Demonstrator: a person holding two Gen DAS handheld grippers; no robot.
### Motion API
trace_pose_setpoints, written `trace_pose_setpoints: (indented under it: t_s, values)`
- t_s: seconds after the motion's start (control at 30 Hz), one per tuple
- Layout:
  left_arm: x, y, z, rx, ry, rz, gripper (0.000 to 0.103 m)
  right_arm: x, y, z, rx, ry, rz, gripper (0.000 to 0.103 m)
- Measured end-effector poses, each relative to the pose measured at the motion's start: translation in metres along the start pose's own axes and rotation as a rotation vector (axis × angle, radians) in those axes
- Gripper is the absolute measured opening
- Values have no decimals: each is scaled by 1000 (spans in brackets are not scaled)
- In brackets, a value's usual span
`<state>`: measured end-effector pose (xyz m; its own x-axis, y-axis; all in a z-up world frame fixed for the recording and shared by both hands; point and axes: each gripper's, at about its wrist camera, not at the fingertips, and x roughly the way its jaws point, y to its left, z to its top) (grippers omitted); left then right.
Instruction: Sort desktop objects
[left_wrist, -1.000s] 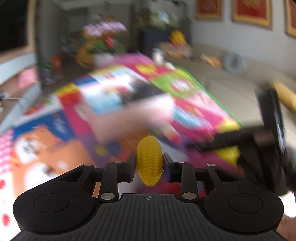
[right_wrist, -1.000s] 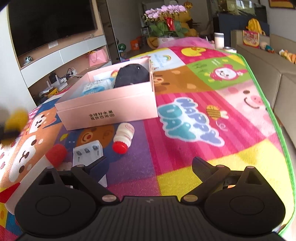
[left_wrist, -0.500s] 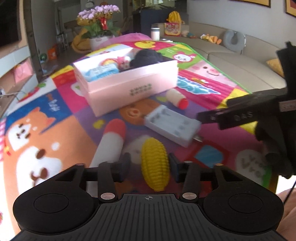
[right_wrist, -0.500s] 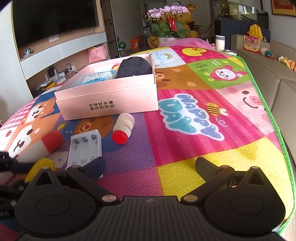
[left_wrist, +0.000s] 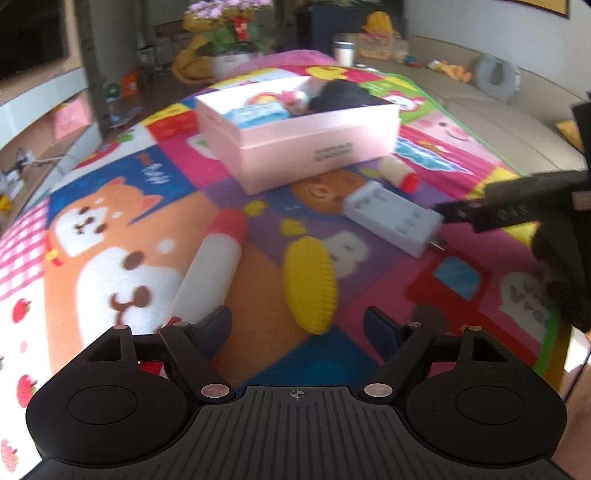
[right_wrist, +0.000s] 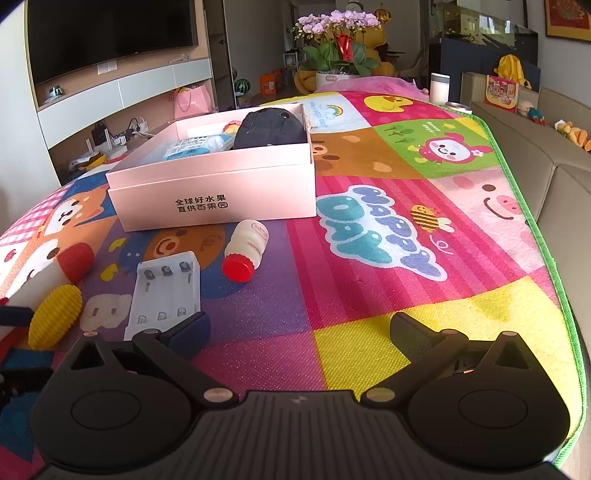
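A yellow toy corn (left_wrist: 310, 284) lies on the colourful mat (left_wrist: 110, 229). Its near end sits between the opening jaws of my left gripper (left_wrist: 297, 324), whose pads stand clear of it. Left of the corn (right_wrist: 55, 317) lies a white cylinder with a red cap (left_wrist: 210, 269). Ahead lie a white battery charger (right_wrist: 164, 291) and a small white bottle with a red cap (right_wrist: 245, 247). Behind them stands an open pink box (right_wrist: 214, 192) holding a black item (right_wrist: 271, 125) and small packets. My right gripper (right_wrist: 299, 325) hangs open over the mat with nothing between its fingers.
The right gripper's finger (left_wrist: 517, 206) reaches in from the right in the left wrist view, close to the charger (left_wrist: 391, 218). The mat's green edge (right_wrist: 532, 229) borders a beige sofa (right_wrist: 565, 147). A TV cabinet (right_wrist: 110, 92) stands left, and flowers (right_wrist: 340, 40) stand beyond the mat's far end.
My left gripper came down to the mat with the corn, then its jaws spread and let it go. The right gripper's jaws widened slightly; it has hardly moved.
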<state>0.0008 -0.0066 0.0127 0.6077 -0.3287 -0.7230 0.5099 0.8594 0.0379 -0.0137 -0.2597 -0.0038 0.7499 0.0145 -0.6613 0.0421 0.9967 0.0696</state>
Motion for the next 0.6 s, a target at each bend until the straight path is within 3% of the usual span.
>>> trace_pose_setpoints:
  t_s: [0.13, 0.33, 0.53, 0.6]
  values:
    - [-2, 6, 4, 12, -3, 59, 78, 1, 1, 0, -6, 2, -5, 103]
    - [-5, 12, 7, -14, -7, 150, 78, 2, 3, -1, -15, 5, -14, 103]
    - [-9, 2, 6, -156, -47, 25, 82, 3, 5, 0, -26, 9, -23, 103]
    - [-3, -3, 8, -164, -62, 17, 83, 3, 5, 0, -28, 10, -24, 103]
